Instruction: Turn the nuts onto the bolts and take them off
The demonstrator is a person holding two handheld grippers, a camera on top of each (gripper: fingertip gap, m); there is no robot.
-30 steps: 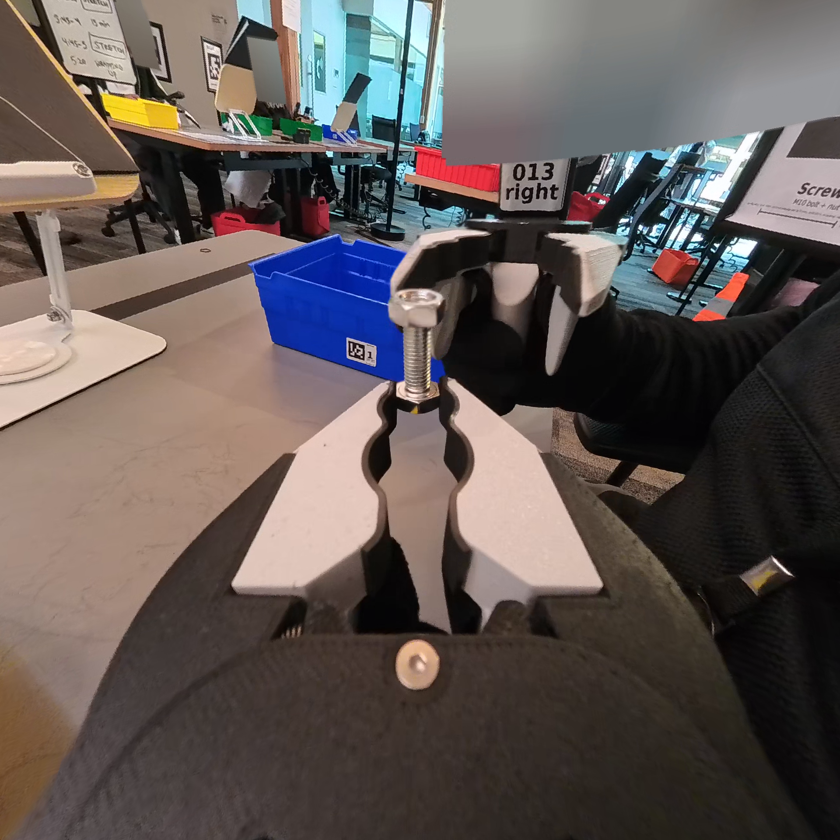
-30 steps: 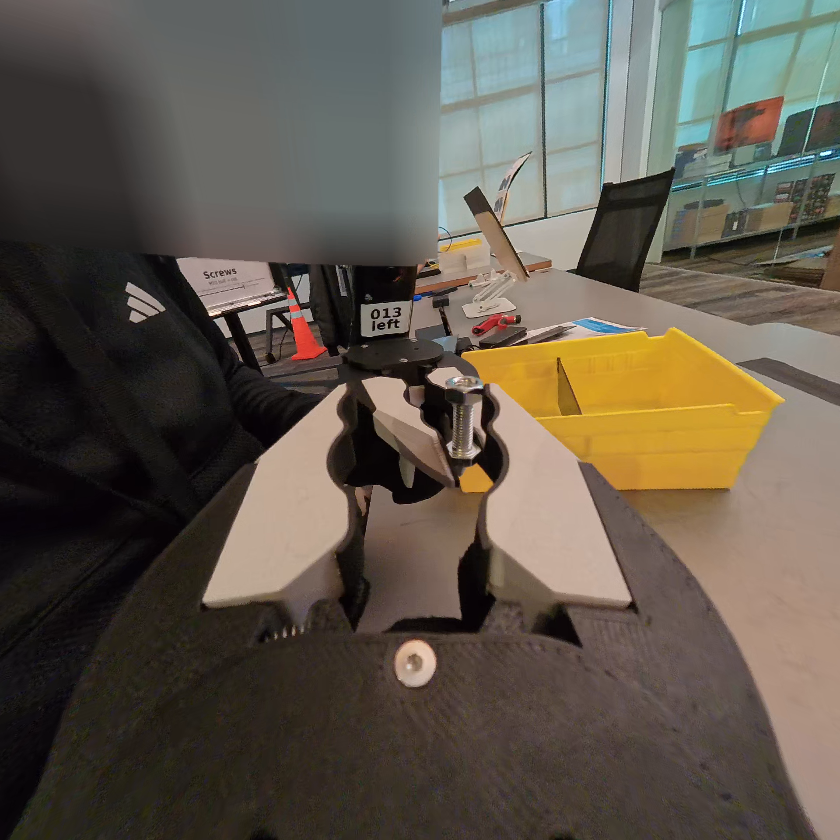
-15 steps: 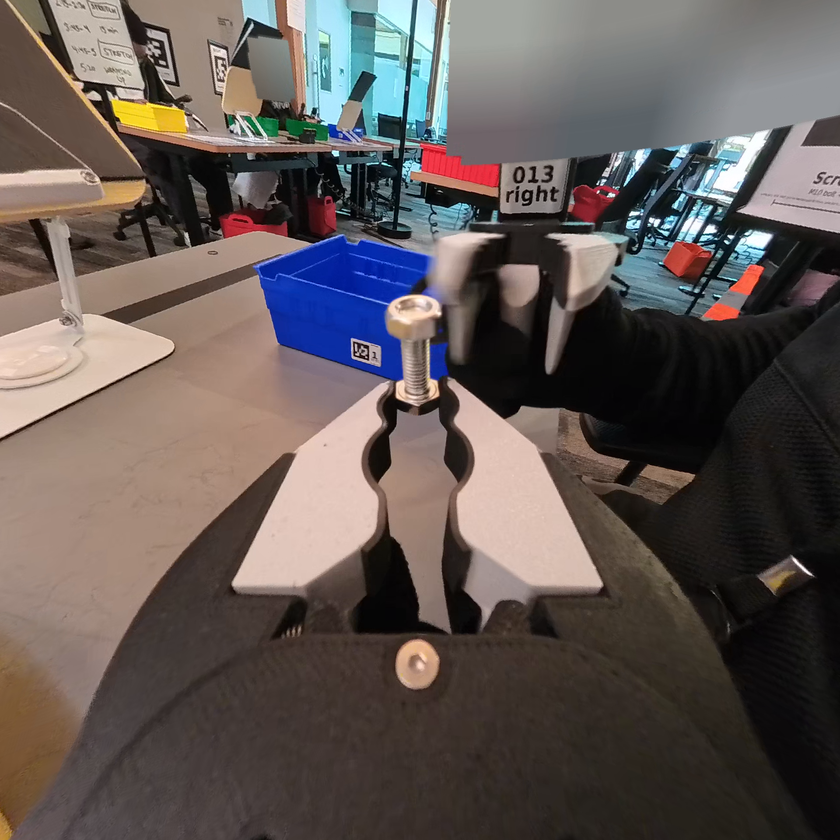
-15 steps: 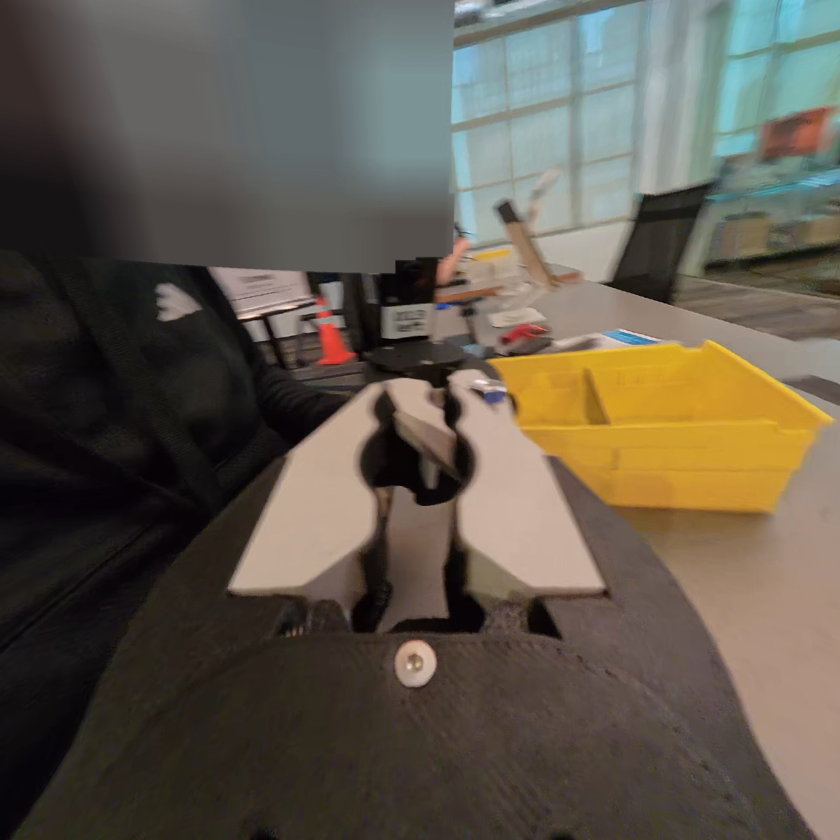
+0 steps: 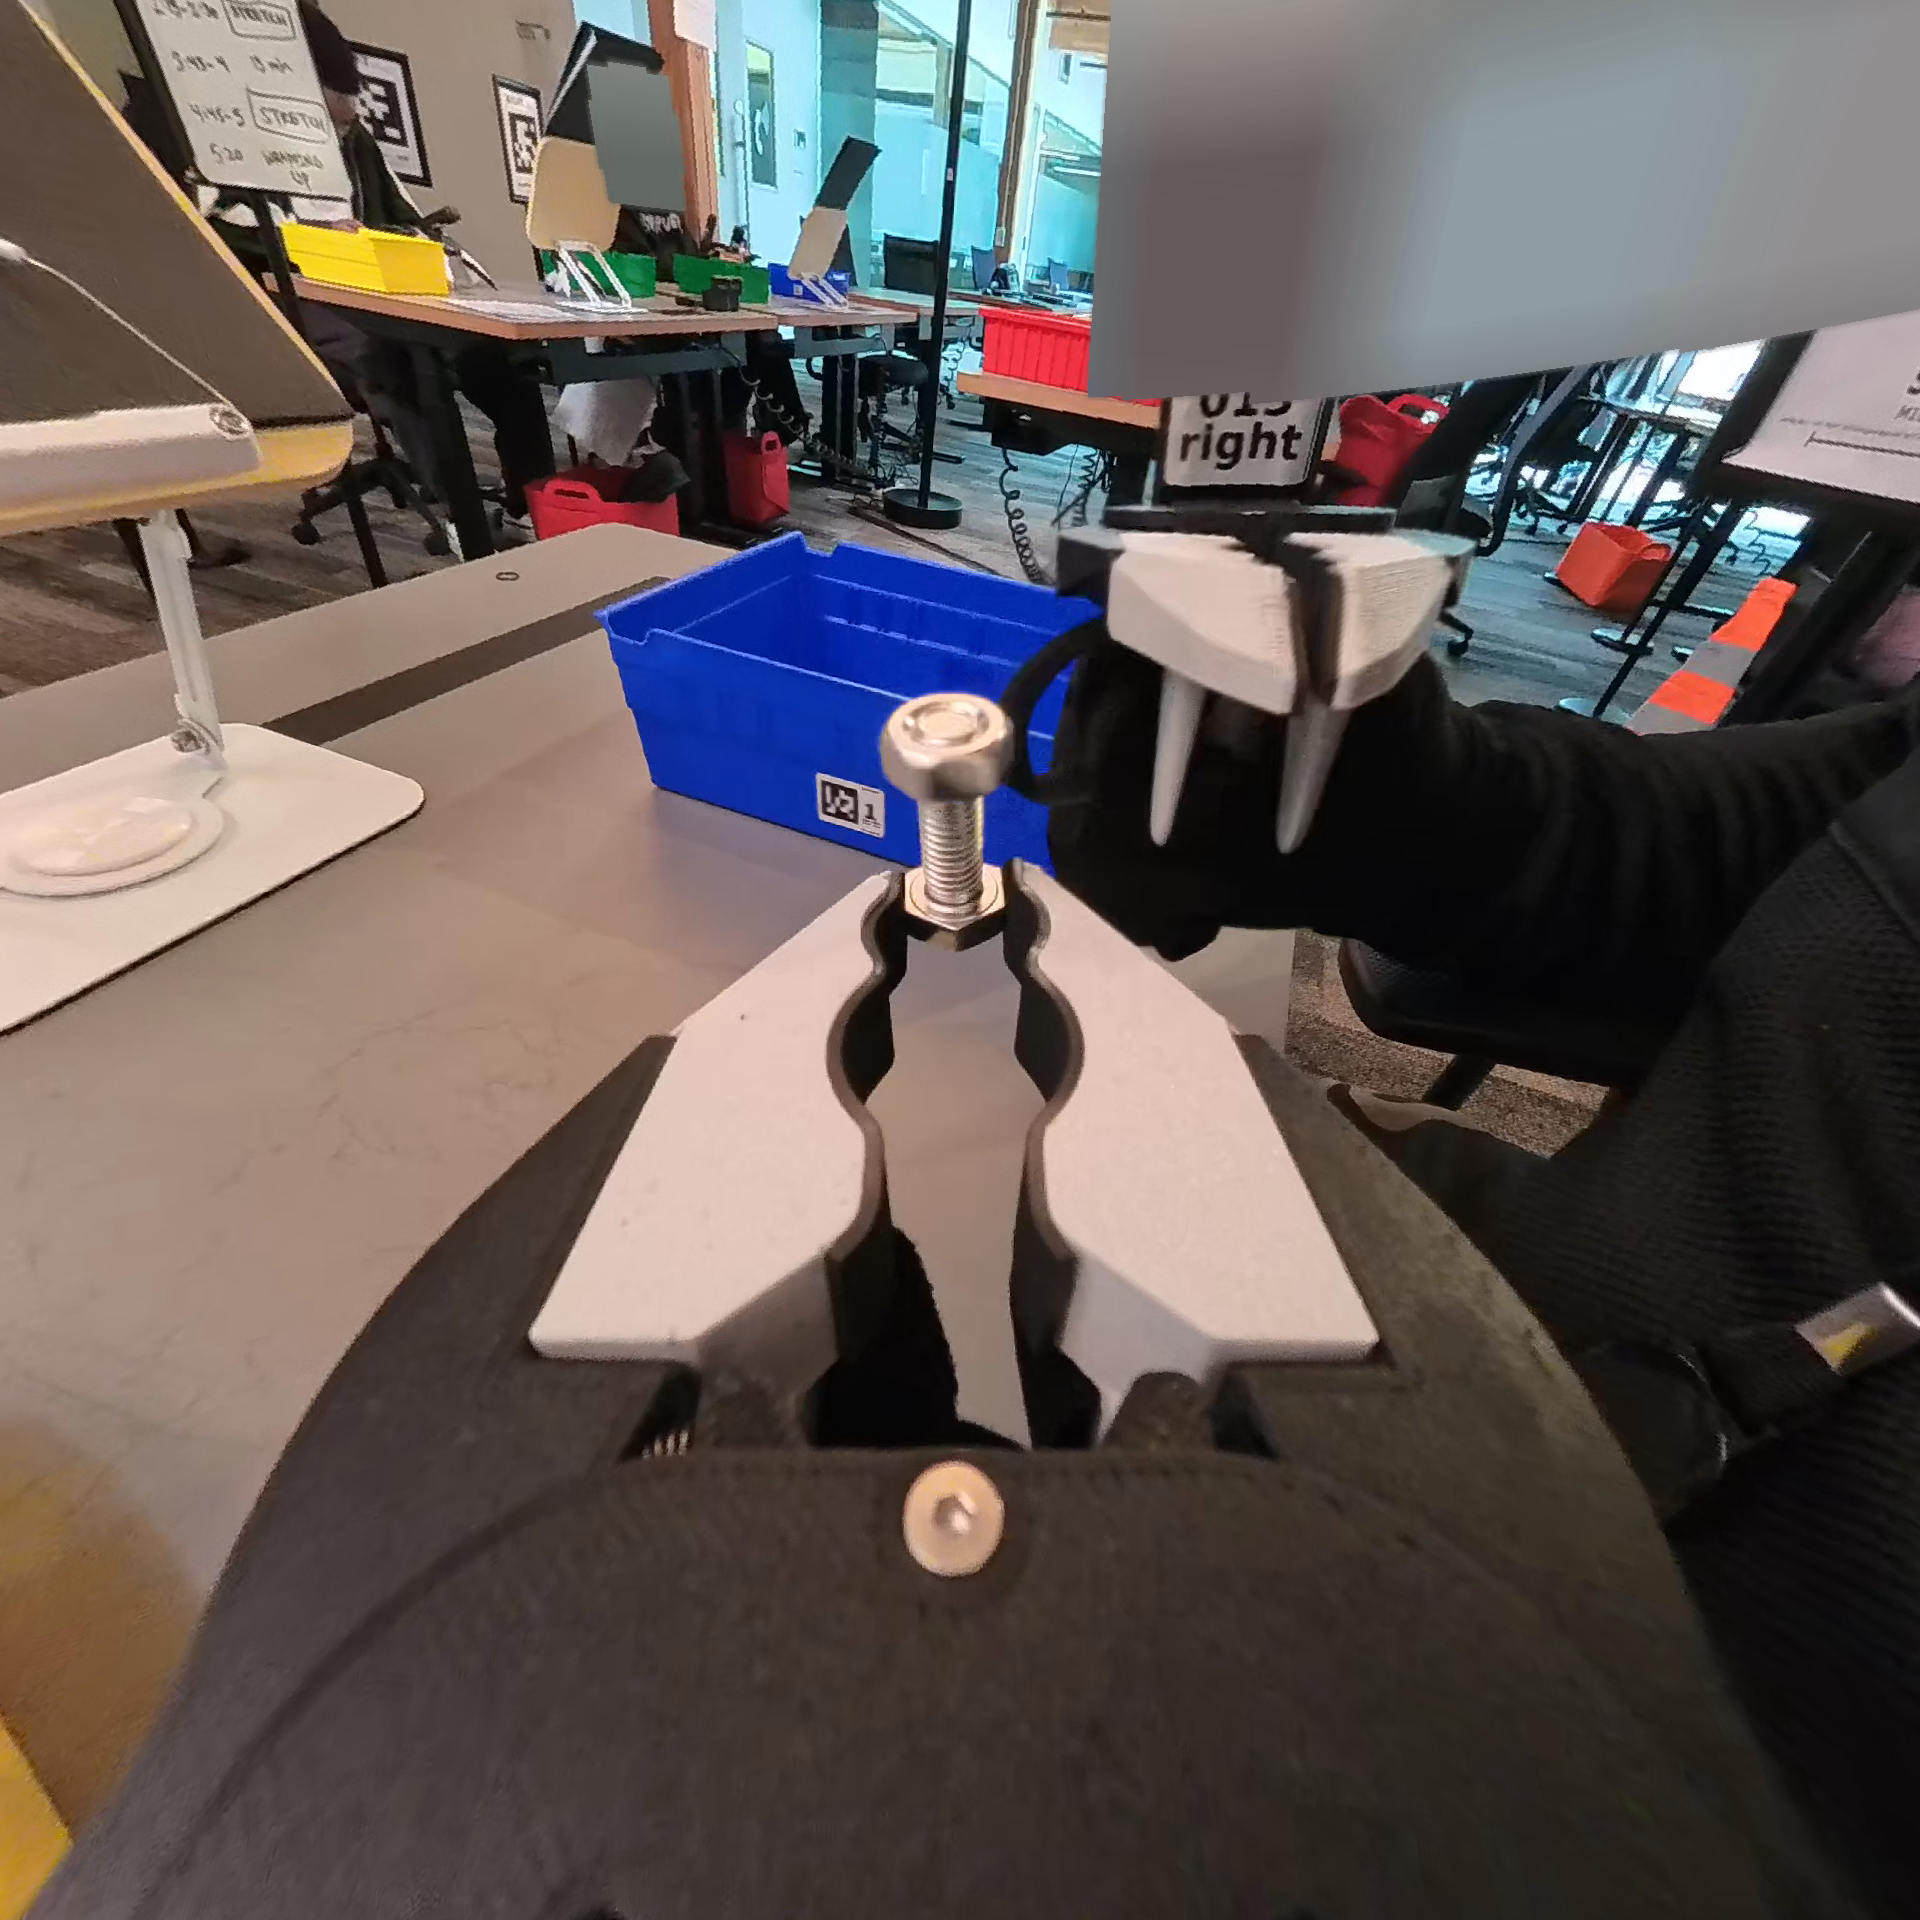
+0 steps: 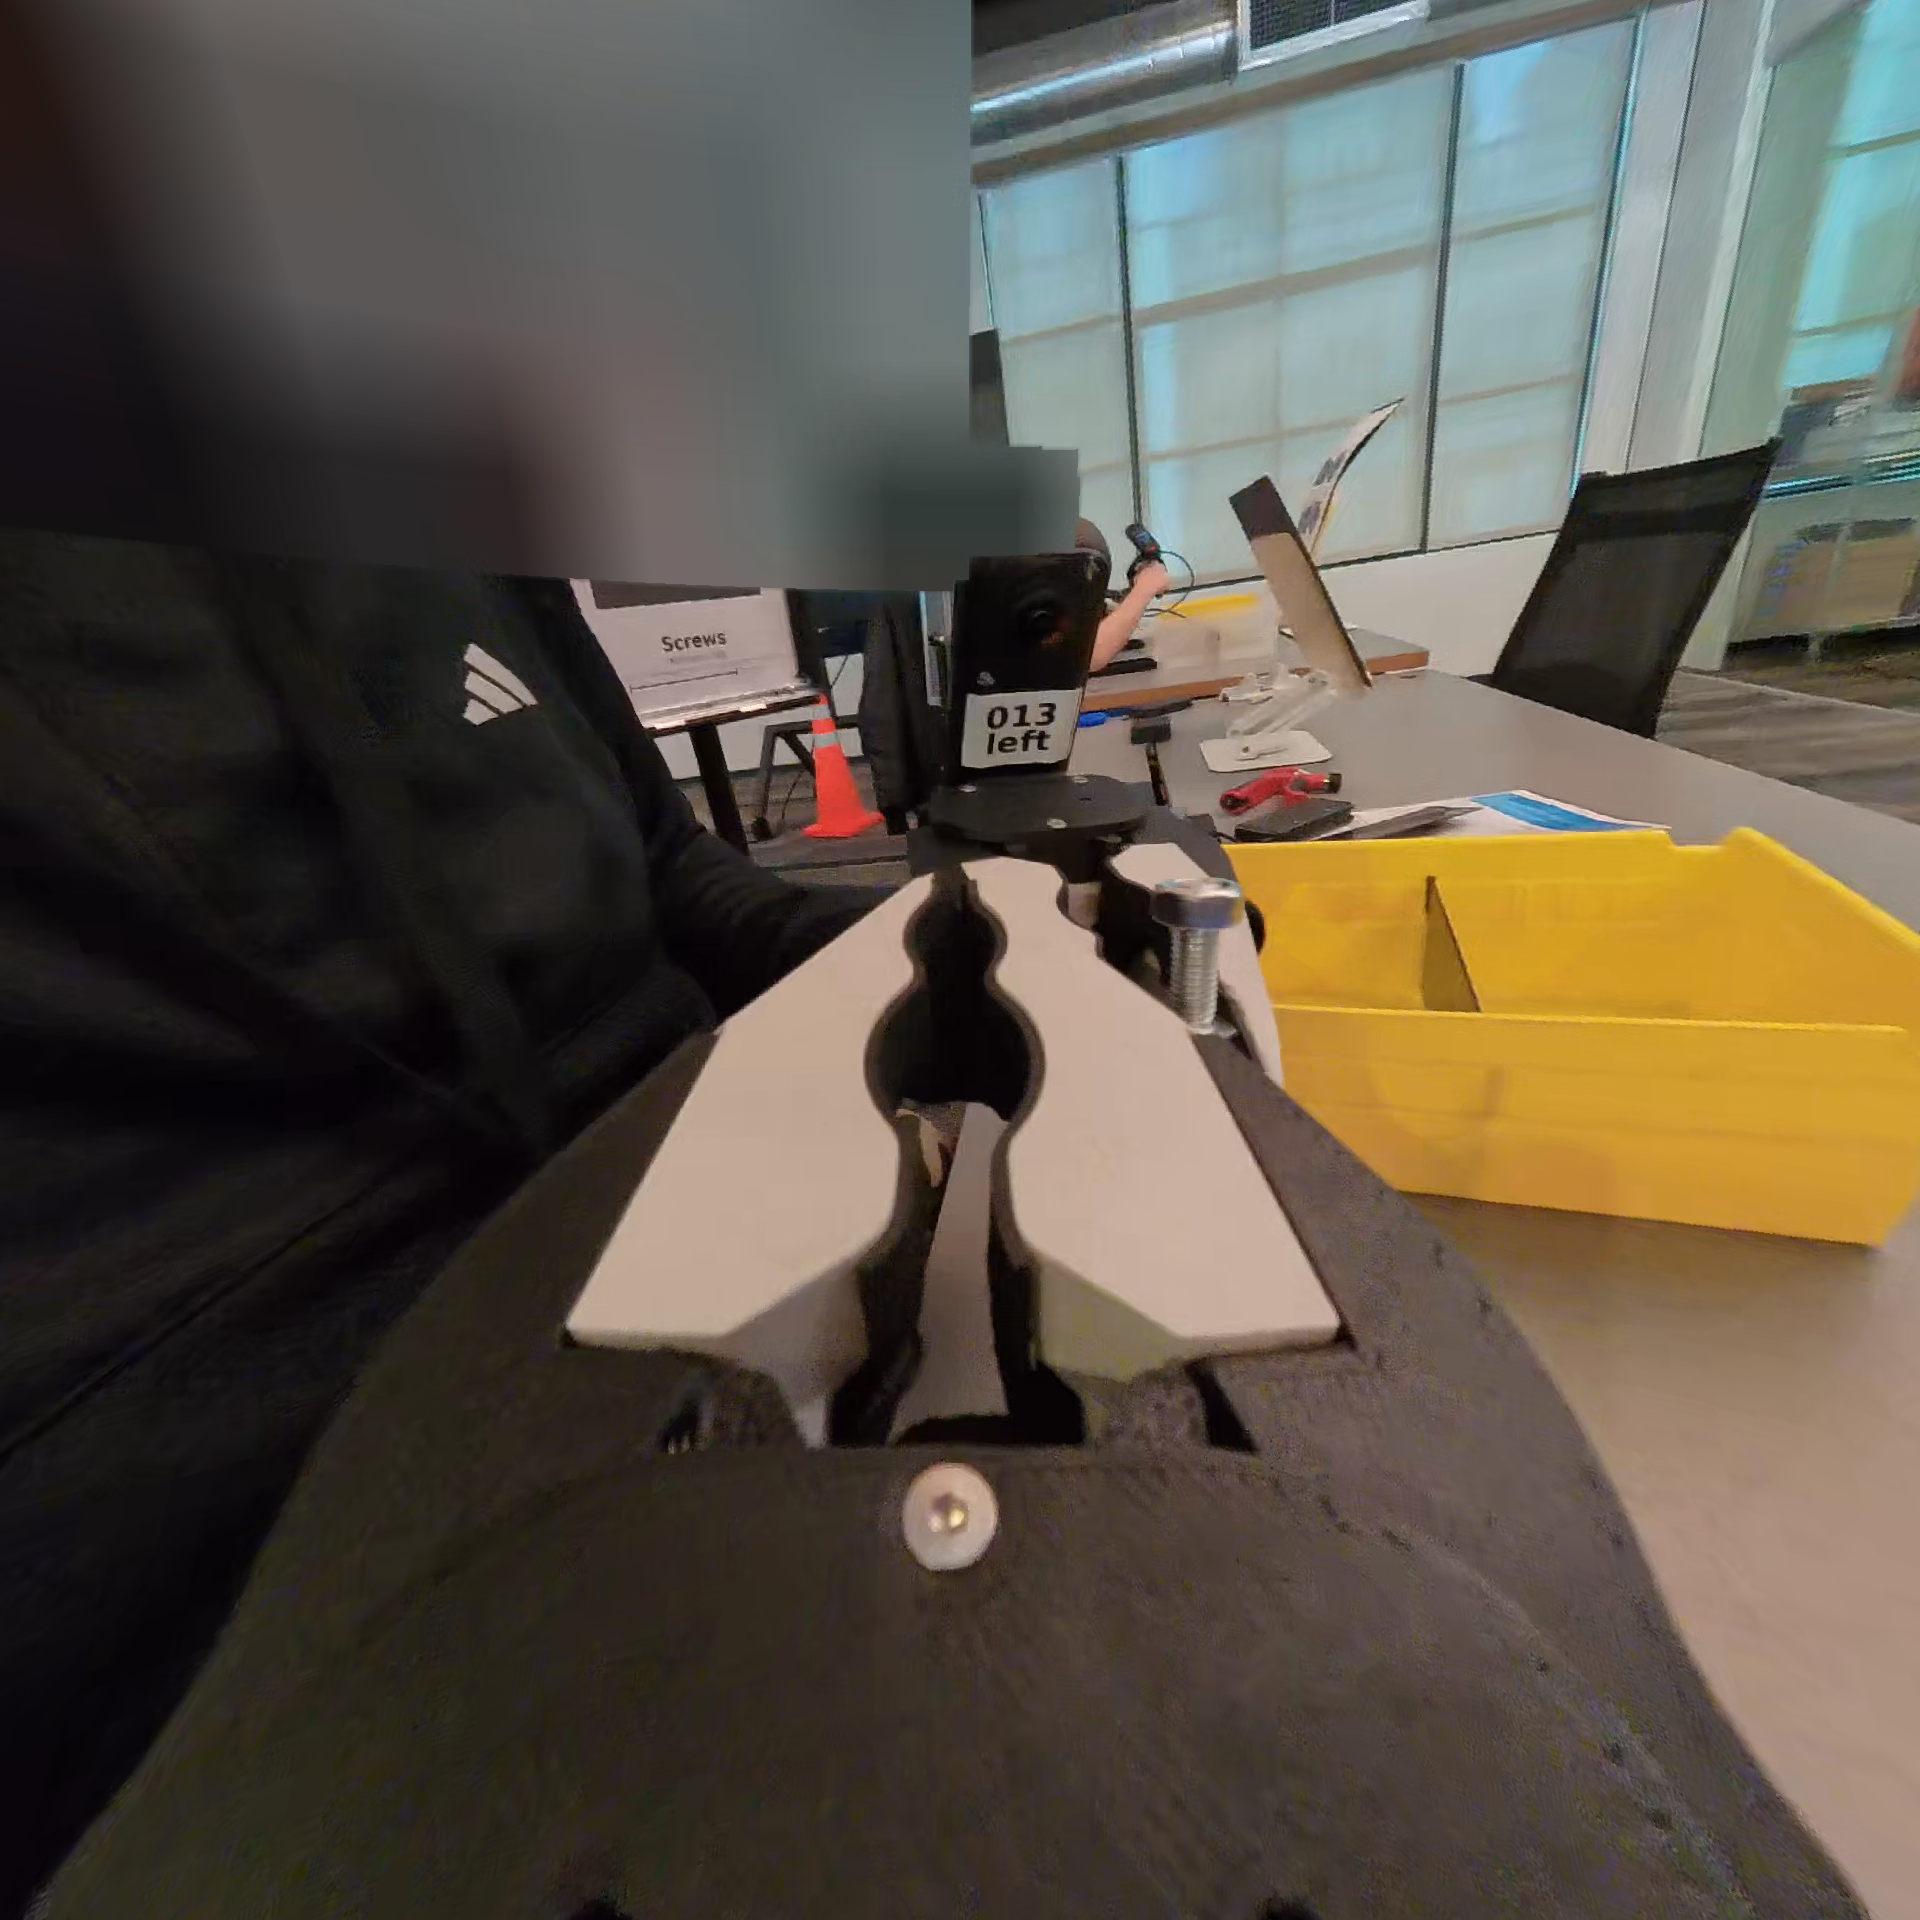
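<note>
A silver bolt [image 5: 948, 790] stands upright, head up, with a nut [image 5: 951, 916] threaded near its lower end. My left gripper [image 5: 951, 920] is shut on the nut and holds it above the table. My right gripper [image 5: 1236, 831] is beyond the bolt and to its right, apart from it, jaws nearly together and empty. In the right wrist view my right gripper [image 6: 956, 888] is shut on nothing. The bolt [image 6: 1195, 956] stands to the right of its fingertips, held by the left gripper [image 6: 1214, 1031] behind.
A blue bin [image 5: 831, 665] sits on the grey table [image 5: 312, 1091] behind the bolt. A white stand base [image 5: 239, 821] is at the left. A yellow divided bin [image 6: 1558, 1122] sits at the right. The person's black sleeve [image 5: 1558, 831] fills the right. Left tips to right tips: about 7 cm.
My right gripper was open around the bolt's head. It has come off the bolt, closed, and drawn back to the side. My left gripper still holds the nut in the same place.
</note>
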